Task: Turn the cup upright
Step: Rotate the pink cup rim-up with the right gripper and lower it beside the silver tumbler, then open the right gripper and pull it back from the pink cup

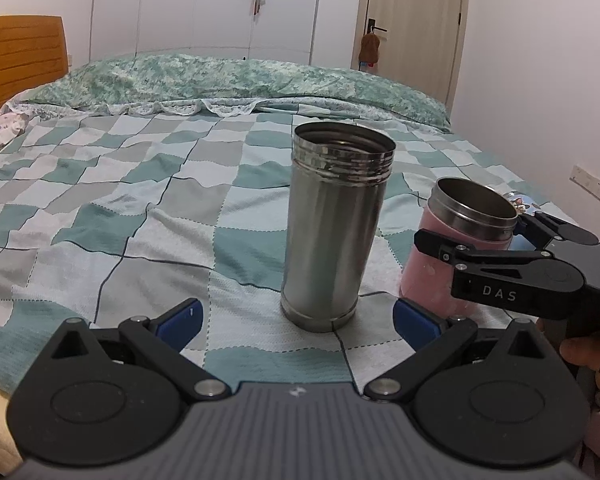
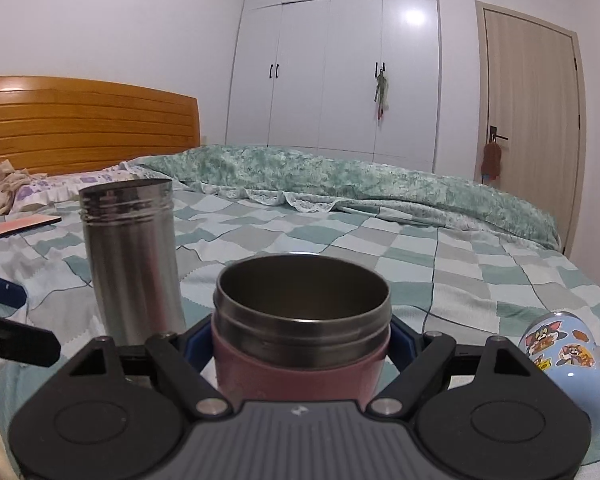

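The pink cylindrical cup with a steel rim (image 2: 300, 344) is held mouth-up between the blue pads of the right gripper (image 2: 300, 346), whose jaws are closed against its sides just below the metal collar. A grip there likely keeps the mouth clear and the body steady while it is set down on the soft checked green-and-white bedspread (image 1: 100, 208). In the left wrist view the cup appears slightly tilted, its base near or on the cloth; contact cannot be told.

The left gripper (image 1: 296, 320) is spread open and empty, with the tall unpainted steel cylinder flask (image 1: 332, 224) standing upright just beyond its pads, apparently already righted.

A pale-blue cartoon-printed cup (image 2: 568, 364) lies toward the bed's right edge, seemingly not yet upright.
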